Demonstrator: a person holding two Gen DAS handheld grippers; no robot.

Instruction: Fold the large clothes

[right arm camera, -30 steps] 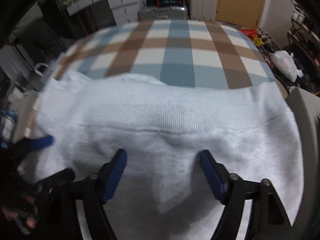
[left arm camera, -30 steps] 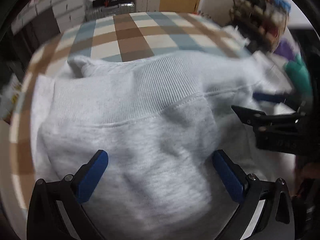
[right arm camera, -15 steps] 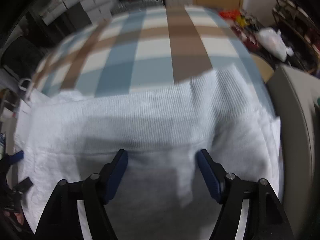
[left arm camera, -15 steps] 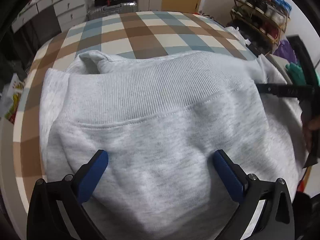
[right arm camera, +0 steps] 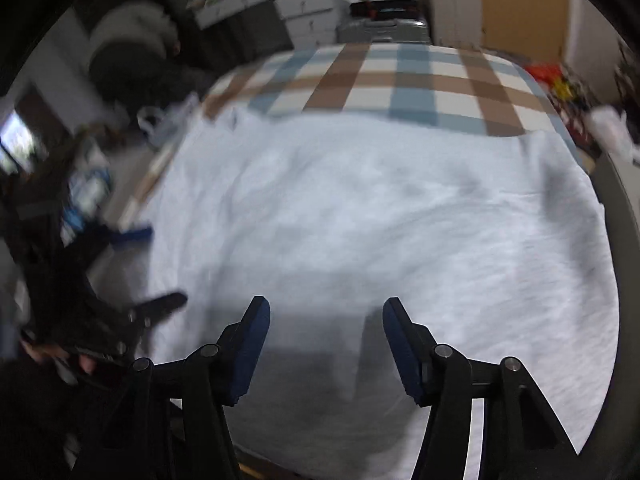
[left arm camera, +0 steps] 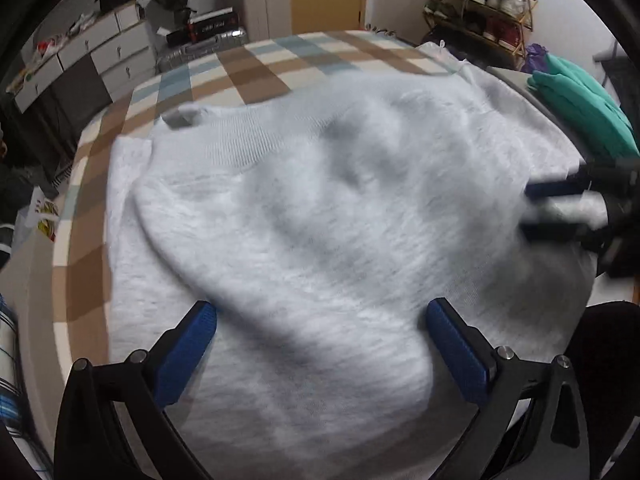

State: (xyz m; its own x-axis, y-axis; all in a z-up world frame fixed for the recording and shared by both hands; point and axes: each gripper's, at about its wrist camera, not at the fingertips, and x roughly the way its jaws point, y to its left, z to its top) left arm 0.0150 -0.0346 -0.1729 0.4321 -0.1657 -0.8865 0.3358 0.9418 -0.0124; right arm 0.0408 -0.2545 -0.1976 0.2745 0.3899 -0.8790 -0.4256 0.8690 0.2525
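Across the middle of both frames lies the grey sweatshirt [left arm camera: 320, 220] [right arm camera: 380, 220], spread on a checked desk [left arm camera: 256, 72] [right arm camera: 400, 76]. Left tongs [left arm camera: 320, 344] gape wide over it at lower centre, empty; right tongs [right arm camera: 324, 344] also stand open, empty. Green clothes [left arm camera: 584, 108] sit at upper right of the left view.

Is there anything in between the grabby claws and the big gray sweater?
Nothing visible. The gray sweatshirt lies right under the open left hand-held gripper and the open right hand-held gripper. The folded green clothes sit off to the side, past its edge.
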